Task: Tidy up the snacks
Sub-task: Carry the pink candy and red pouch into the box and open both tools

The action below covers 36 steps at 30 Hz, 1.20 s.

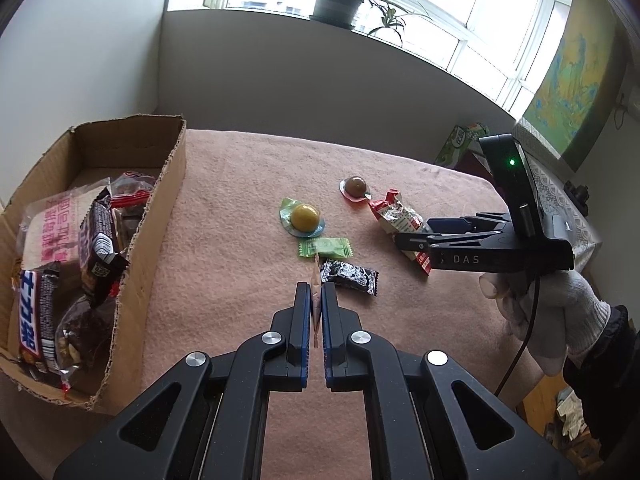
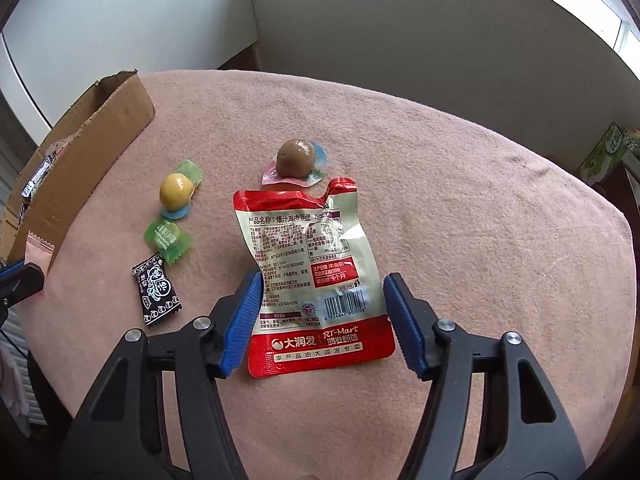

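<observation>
left gripper [image 1: 317, 300]: closed on a thin pink sachet with serrated edge [image 1: 316, 280], held edge-on above the pink cloth-covered tabletop [image 1: 240, 184]. right gripper [image 2: 322, 320]: wide open, fingers either side of a red and cream foil snack pouch [image 2: 316, 280] lying flat, not gripping it. loose on the tabletop: yellow ball candy [image 2: 176, 192], brown ball candy [image 2: 295, 159], green wrapped candy [image 2: 168, 240], black wrapped candy [image 2: 157, 294]. open cardboard box [image 1: 160, 208] at left holds packaged snack bars [image 1: 96, 240].
</observation>
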Each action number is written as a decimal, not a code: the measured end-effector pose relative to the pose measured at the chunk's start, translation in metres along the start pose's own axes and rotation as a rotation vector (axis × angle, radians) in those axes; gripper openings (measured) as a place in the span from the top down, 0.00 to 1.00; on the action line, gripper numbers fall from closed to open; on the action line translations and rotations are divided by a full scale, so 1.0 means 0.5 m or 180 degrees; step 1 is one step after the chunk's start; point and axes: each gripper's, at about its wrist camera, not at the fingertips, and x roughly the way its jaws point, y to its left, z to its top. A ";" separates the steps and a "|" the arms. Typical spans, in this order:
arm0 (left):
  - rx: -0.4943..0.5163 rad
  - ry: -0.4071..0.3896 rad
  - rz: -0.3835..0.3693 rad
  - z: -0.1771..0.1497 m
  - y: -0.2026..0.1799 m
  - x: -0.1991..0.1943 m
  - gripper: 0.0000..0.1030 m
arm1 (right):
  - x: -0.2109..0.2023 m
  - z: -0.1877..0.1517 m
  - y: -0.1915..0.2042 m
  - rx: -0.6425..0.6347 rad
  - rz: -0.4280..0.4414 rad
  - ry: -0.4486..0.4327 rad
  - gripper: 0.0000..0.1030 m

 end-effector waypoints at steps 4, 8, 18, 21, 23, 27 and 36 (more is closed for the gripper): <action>0.0002 -0.0070 0.0027 0.002 0.004 -0.027 0.96 | -0.031 0.003 0.033 -0.0079 -0.0018 -0.0084 0.39; 0.0009 -0.0159 0.0068 0.010 0.018 -0.055 0.96 | -0.073 0.013 0.072 -0.0146 0.0005 -0.0199 0.39; -0.0003 -0.0354 0.0267 0.018 0.075 -0.117 0.96 | -0.129 0.085 0.191 -0.0310 0.0257 -0.0463 0.39; -0.0053 -0.0394 0.0362 0.021 0.104 -0.132 0.96 | -0.129 0.112 0.233 -0.0367 0.0351 -0.0496 0.39; -0.0083 -0.0413 0.0430 0.019 0.123 -0.140 0.96 | -0.124 0.128 0.262 -0.0425 0.0372 -0.0513 0.39; -0.0107 -0.0433 0.0555 0.023 0.156 -0.149 0.96 | -0.116 0.158 0.313 -0.0465 0.0440 -0.0529 0.39; -0.0082 -0.0455 0.0820 0.024 0.201 -0.158 0.96 | -0.067 0.225 0.394 -0.0482 0.0599 -0.0476 0.38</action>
